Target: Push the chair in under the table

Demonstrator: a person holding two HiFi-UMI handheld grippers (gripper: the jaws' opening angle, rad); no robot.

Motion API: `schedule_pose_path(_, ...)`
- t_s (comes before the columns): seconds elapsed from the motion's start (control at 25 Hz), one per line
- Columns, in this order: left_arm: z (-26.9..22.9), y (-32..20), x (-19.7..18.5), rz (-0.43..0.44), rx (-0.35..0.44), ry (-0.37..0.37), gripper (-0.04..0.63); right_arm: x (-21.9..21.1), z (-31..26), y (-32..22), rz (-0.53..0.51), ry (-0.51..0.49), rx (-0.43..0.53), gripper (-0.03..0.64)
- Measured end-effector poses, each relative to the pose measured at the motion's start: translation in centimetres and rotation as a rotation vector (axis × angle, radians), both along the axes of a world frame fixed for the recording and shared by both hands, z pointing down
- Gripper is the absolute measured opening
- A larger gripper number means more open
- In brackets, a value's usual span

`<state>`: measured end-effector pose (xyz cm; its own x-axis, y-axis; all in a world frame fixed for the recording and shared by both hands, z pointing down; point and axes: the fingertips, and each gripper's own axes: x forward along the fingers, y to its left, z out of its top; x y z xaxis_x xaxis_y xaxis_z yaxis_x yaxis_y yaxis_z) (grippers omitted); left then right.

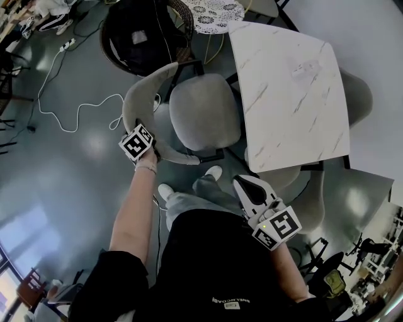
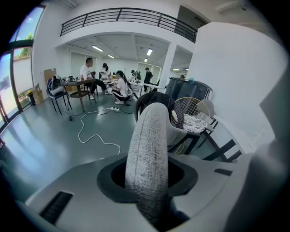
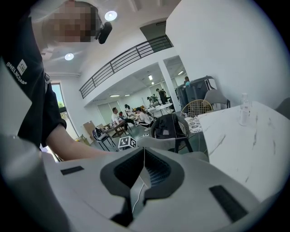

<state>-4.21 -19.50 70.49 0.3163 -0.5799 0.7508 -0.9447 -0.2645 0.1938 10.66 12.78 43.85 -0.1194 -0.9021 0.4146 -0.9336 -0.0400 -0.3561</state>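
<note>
A grey upholstered chair (image 1: pixel 204 113) stands at the left edge of the white marble table (image 1: pixel 296 94), its seat partly under the tabletop. The curved backrest (image 1: pixel 141 94) wraps round its left side. My left gripper (image 1: pixel 157 149) is shut on the near end of that backrest. In the left gripper view the backrest (image 2: pixel 147 149) rises straight up between the jaws of the left gripper (image 2: pixel 147 183). My right gripper (image 1: pixel 244 183) hangs shut and empty by the table's near corner. In the right gripper view the right gripper (image 3: pixel 144 165) shows closed jaws, with the table (image 3: pixel 244 145) to the right.
A second grey chair (image 1: pixel 360 94) sits at the table's far right, a third (image 1: pixel 305 195) at its near end. Beyond stand a black round chair with a jacket (image 1: pixel 141 34) and a wicker chair (image 1: pixel 214 12). A white cable (image 1: pixel 75 116) snakes over the floor. A small bottle (image 1: pixel 308 66) stands on the table.
</note>
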Motion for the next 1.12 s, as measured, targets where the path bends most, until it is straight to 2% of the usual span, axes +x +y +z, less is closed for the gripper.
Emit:
schedule_pose_path(0.28, -0.1, -2.8, 3.1, 0.038, 0.039, 0.016, 0.114, 0.7, 0.6, 0.2, -0.008, -0.011, -0.011, 0.014)
schedule_pose_path(0.44, 0.0, -4.8, 5.5, 0.046, 0.053, -0.001, 0.144, 1.4, 0.7, 0.3, -0.001, -0.007, -0.024, 0.014)
schedule_pose_path(0.68, 0.1, -6.5, 8.7, 0.106, 0.055, 0.003, 0.151, 3.5, 1.0, 0.2, 0.018, -0.024, -0.023, 0.014)
schedule_pose_path(0.96, 0.7, -6.6, 9.0, 0.124, 0.039, 0.018, 0.152, 4.8, 2.0, -2.2, 0.047, -0.12, -0.009, 0.014)
schedule_pose_path(1.12, 0.9, -6.5, 8.7, 0.111, 0.034, -0.014, 0.169, 3.8, 3.4, -5.4, 0.073, -0.172, -0.036, 0.014)
